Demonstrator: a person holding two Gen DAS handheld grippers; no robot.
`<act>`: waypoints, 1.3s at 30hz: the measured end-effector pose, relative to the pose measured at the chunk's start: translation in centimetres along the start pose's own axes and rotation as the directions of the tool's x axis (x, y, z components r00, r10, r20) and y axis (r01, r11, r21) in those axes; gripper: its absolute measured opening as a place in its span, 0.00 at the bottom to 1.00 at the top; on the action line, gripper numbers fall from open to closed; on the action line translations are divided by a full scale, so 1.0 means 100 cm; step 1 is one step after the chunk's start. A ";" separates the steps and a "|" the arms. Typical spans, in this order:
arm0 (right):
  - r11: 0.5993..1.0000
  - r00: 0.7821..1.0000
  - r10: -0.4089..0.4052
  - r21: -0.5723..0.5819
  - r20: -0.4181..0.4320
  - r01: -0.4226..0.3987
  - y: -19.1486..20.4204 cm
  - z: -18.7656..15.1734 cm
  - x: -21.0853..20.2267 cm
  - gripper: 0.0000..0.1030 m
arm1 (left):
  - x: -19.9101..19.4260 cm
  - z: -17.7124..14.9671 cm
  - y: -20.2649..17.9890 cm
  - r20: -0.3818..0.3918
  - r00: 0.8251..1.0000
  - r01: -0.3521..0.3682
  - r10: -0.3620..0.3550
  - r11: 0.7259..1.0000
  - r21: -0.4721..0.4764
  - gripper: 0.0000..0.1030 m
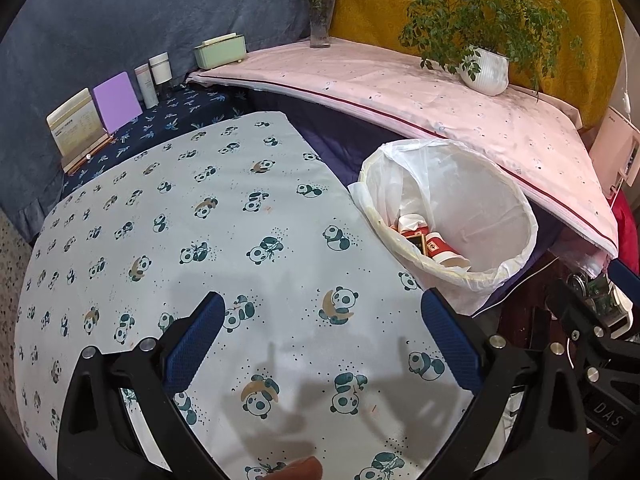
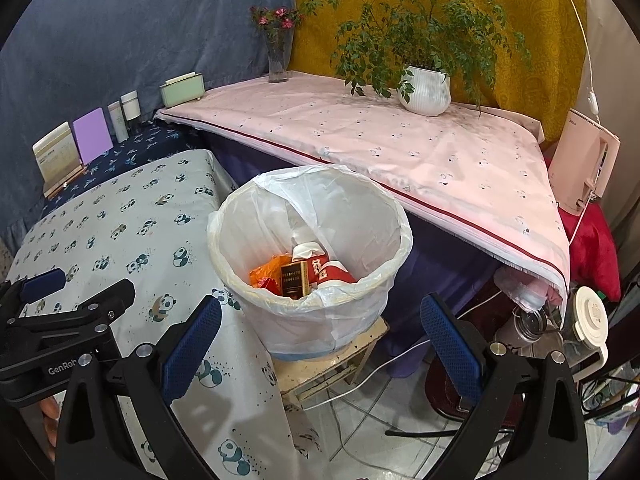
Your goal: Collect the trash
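**Both grippers empty above the panda cloth, bin filled beside the table**

The left gripper hangs over the panda-print tablecloth with its blue fingers spread wide and nothing between them; the lined trash bin stands ahead and to its right, just off the table edge; a red-and-white paper cup and a dark box lie inside. The right gripper, likewise splayed and empty, hovers with the bin directly ahead between its fingers; the bin rests on a small stool; orange wrapper, dark box and red cup sit at its bottom; the left gripper's black body shows to its left, over the cloth; beyond the bin, a pink-covered table carries a potted plant and a flower vase.
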State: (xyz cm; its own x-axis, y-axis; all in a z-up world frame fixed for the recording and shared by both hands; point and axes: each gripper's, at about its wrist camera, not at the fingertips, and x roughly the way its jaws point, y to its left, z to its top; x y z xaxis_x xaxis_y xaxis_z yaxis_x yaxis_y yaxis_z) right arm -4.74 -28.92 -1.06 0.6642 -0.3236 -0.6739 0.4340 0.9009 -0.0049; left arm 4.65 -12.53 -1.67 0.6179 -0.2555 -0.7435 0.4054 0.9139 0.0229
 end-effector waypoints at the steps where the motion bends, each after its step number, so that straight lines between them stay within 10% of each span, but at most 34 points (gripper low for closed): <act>1: 1.000 1.000 -0.001 0.000 0.000 0.001 0.000 0.000 0.000 0.93 | 0.000 0.000 0.000 0.001 1.000 -0.001 0.001 1.000 0.001 0.91; 39: 1.000 1.000 -0.003 0.011 0.000 0.003 -0.003 -0.003 0.003 0.93 | -0.002 0.001 -0.008 0.020 1.000 -0.021 0.021 1.000 0.011 0.91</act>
State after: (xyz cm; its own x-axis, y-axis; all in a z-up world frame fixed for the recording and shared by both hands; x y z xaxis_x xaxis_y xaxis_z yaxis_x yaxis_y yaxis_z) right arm -4.84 -29.24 -1.48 0.6632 -0.3261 -0.6736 0.4424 0.8968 0.0014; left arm 4.28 -13.23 -1.46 0.6400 -0.2427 -0.7291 0.3998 0.9154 0.0462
